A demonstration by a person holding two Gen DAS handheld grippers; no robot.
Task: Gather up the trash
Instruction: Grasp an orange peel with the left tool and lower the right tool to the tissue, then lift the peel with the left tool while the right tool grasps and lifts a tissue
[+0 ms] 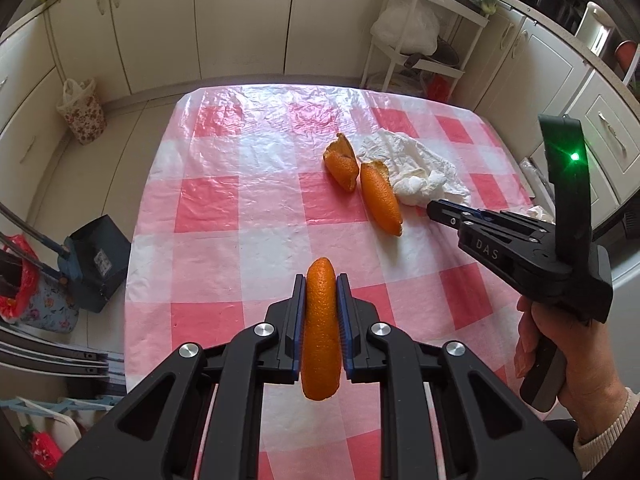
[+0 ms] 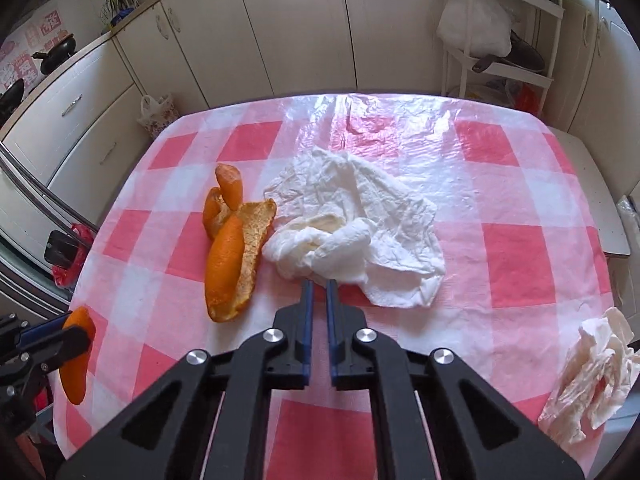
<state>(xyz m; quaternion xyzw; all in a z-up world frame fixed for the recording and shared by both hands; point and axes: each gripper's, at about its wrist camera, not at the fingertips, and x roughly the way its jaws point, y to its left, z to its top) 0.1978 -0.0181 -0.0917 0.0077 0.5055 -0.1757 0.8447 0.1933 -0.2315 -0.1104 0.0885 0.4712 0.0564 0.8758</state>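
My left gripper (image 1: 320, 278) is shut on a curved orange peel (image 1: 320, 332), held upright between the blue pads above the checked tablecloth (image 1: 240, 200); the right wrist view shows this peel (image 2: 76, 376) at the lower left. Two more orange peels (image 1: 380, 200) (image 1: 342, 162) lie mid-table, touching a large crumpled white tissue (image 2: 360, 208). My right gripper (image 2: 320, 282) is shut, its tips at the tissue's near edge. Whether a fold is pinched does not show. A person's hand (image 1: 568, 360) holds this right gripper (image 1: 434, 210).
A second crumpled tissue (image 2: 592, 368) lies at the table's right edge. On the floor stand a floral bag (image 1: 82, 112) at the far left and a dark dustpan (image 1: 96, 260) beside the table. A white shelf rack (image 1: 420, 28) stands behind the table among cabinets.
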